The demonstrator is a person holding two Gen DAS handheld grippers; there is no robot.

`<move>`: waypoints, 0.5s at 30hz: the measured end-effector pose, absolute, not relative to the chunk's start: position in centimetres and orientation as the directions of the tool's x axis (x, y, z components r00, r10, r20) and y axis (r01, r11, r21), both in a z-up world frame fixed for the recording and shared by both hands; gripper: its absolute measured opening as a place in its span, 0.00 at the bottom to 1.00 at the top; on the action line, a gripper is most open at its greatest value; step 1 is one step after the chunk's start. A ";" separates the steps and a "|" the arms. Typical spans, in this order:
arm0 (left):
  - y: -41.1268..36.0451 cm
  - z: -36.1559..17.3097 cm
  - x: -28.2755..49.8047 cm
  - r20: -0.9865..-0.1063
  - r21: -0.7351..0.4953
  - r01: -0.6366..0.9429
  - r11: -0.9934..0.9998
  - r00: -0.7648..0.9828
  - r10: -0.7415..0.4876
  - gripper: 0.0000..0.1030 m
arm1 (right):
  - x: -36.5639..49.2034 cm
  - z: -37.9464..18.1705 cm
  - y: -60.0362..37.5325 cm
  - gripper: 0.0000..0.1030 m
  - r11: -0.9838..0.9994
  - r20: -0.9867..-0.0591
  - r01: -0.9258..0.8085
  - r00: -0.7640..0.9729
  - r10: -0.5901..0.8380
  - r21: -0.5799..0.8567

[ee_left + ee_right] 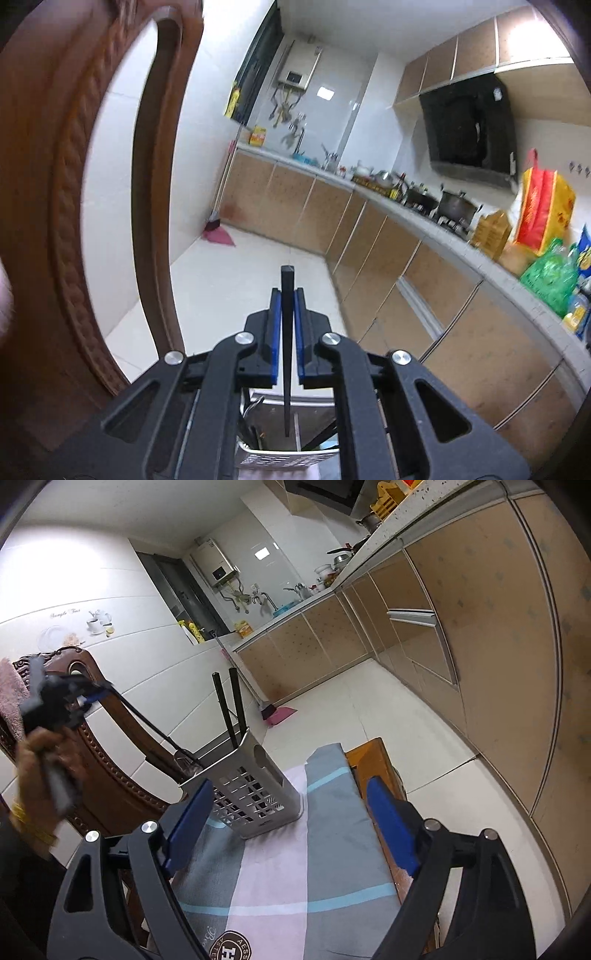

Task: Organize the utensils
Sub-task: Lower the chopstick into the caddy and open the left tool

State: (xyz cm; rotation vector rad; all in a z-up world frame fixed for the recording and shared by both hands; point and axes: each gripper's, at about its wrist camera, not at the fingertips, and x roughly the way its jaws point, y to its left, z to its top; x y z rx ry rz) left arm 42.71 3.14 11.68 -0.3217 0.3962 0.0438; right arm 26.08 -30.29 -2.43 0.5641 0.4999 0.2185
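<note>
My left gripper (287, 295) is shut on a black chopstick (286, 354), held above a white perforated utensil holder (269, 459). In the right wrist view the left gripper (86, 698) is up at the left, and its chopstick (147, 720) slants down into the holder (255, 794). Two more black chopsticks (231, 709) stand in the holder, with a metal utensil beside them. My right gripper (291, 827) is open and empty, in front of the holder and above the cloth.
The holder stands on a grey, pink and blue cloth (314, 867) over a wooden stool (373, 757). A carved wooden chair back (74, 184) stands at the left. Kitchen cabinets (480, 646) run along the right. A pink dustpan (280, 714) lies on the floor.
</note>
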 end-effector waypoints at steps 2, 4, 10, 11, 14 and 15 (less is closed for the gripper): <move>2.9 9.2 43.6 -0.421 -0.292 -0.111 0.950 0.907 -0.023 0.07 | 26.1 -2.4 -30.1 0.80 0.826 -0.389 -0.075 0.856 0.341 0.559; 2.4 7.3 44.3 -0.459 -0.267 -0.121 0.956 0.888 -0.016 0.07 | 26.0 -2.3 -29.8 0.80 0.828 -0.386 -0.086 0.855 0.347 0.554; 1.4 4.0 43.4 -0.526 -0.240 -0.081 0.967 0.848 -0.059 0.42 | 26.2 -2.1 -29.5 0.80 0.825 -0.385 -0.099 0.849 0.361 0.556; 1.3 3.9 42.3 -0.516 -0.236 -0.066 0.970 0.854 -0.067 0.54 | 26.2 -2.1 -29.4 0.80 0.827 -0.386 -0.100 0.849 0.361 0.554; 0.4 3.7 38.8 -0.502 -0.195 -0.029 0.980 0.862 -0.074 0.80 | 26.2 -1.9 -29.0 0.80 0.834 -0.389 -0.109 0.847 0.363 0.540; 0.2 3.5 36.9 -0.498 -0.189 -0.011 0.982 0.863 -0.086 0.85 | 26.2 -1.9 -28.9 0.80 0.840 -0.391 -0.113 0.847 0.361 0.531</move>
